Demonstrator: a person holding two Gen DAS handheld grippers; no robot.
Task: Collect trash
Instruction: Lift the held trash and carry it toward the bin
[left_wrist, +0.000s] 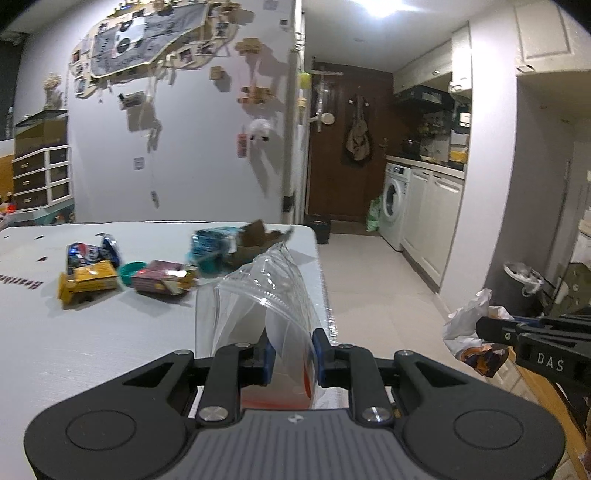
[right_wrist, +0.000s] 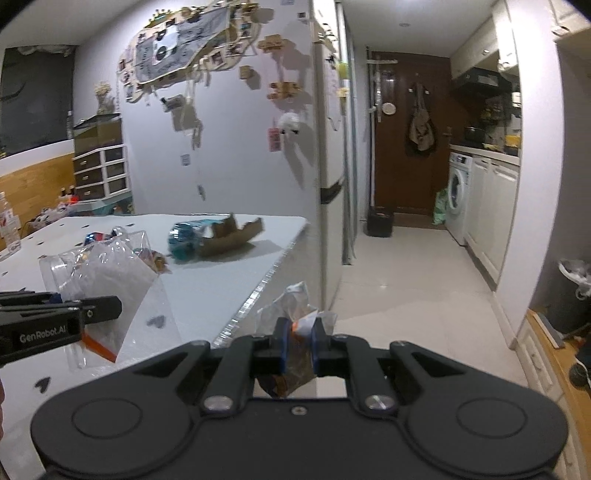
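The left claw (left_wrist: 292, 356) is nearly closed, its blue pads pinching the lower part of a clear plastic bag (left_wrist: 258, 295) that stands open above the near edge of the white surface (left_wrist: 110, 332). The right claw (right_wrist: 297, 341) is pressed together on a crumpled wrapper (right_wrist: 295, 306), held off the surface's edge over the floor. More wrappers (left_wrist: 88, 280) and torn cardboard (left_wrist: 255, 243) lie farther back on the surface.

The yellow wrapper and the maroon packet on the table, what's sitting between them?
A small teal lid, seen in the left wrist view, lies between the yellow wrapper and the maroon packet, close against both on the white table.
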